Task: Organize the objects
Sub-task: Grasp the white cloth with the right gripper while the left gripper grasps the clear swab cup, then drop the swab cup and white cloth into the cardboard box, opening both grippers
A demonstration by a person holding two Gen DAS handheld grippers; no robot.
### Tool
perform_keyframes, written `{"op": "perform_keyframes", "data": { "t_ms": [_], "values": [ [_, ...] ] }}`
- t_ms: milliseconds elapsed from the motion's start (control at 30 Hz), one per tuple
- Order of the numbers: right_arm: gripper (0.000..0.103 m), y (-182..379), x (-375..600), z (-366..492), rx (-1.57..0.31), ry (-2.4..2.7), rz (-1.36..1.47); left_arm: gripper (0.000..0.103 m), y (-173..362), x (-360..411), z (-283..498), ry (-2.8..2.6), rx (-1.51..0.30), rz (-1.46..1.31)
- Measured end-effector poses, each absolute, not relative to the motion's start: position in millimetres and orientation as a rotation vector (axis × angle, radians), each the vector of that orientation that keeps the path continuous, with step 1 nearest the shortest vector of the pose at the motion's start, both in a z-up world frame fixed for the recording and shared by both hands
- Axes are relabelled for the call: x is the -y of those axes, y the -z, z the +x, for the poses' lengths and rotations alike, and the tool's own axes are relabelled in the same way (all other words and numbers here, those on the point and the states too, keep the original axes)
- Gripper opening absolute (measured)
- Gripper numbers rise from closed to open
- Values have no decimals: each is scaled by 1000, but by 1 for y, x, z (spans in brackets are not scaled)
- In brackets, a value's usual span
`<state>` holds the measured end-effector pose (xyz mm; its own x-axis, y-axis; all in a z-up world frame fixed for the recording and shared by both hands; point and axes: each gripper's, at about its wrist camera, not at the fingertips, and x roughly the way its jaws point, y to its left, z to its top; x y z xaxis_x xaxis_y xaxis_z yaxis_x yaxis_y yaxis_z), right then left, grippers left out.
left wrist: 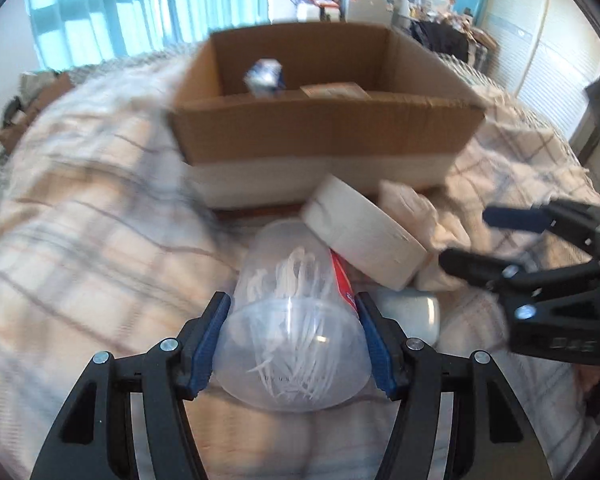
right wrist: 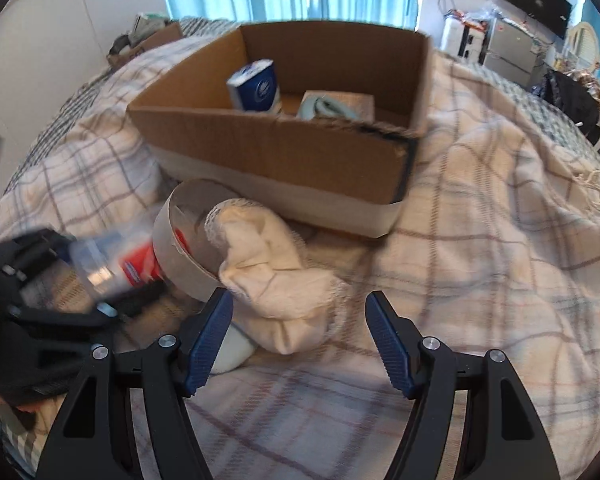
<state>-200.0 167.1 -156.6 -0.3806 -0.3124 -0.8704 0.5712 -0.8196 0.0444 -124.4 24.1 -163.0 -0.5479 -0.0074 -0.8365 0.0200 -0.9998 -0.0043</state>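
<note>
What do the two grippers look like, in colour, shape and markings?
The left gripper and the right gripper look identical: black plastic frames with triangular cut-outs, round silver screws at the joints, and two tapering fingers faced with ribbed blue pads. No cables show. The right gripper's body bears pale lettering, too blurred to read.

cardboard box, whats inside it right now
Inside the cardboard box: a blue and white carton and a pale blue item on a flat packet. The near wall hides the floor.
</note>
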Motion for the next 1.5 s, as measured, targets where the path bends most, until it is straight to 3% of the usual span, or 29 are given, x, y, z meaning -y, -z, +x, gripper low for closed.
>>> {"op": "perform_keyframes", "data": {
  "t_ms": [133, 233, 300, 667, 967, 1267, 1500],
  "values": [
    [67, 177, -153, -207, -375, 2148, 1409, 64, 143, -1, -124, 2739, 11, 1376],
    [29, 187, -144, -204, -430, 2107, 1438, 64, 134, 15, -126, 2730, -47, 1339],
    [19, 182, -145, -199, -404, 2098, 1414, 64, 132, 23, -122, 2734, -98, 1335],
    [16, 107, -167, -153, -321, 2309, 1182, 64, 109, 16, -111, 2804, -156, 1290],
    [16, 26, -163, -137, -293, 2376, 975, 64, 42, 10, -120, 2919, -163, 1157],
    [16, -42, -141, -182, -314, 2445, 832, 64, -21, 10, -184, 2984, -64, 1002],
    [16, -41, -129, -249, -282, 2466, 858, 64, -4, 12, -252, 2996, -33, 1034]
  ]
}}
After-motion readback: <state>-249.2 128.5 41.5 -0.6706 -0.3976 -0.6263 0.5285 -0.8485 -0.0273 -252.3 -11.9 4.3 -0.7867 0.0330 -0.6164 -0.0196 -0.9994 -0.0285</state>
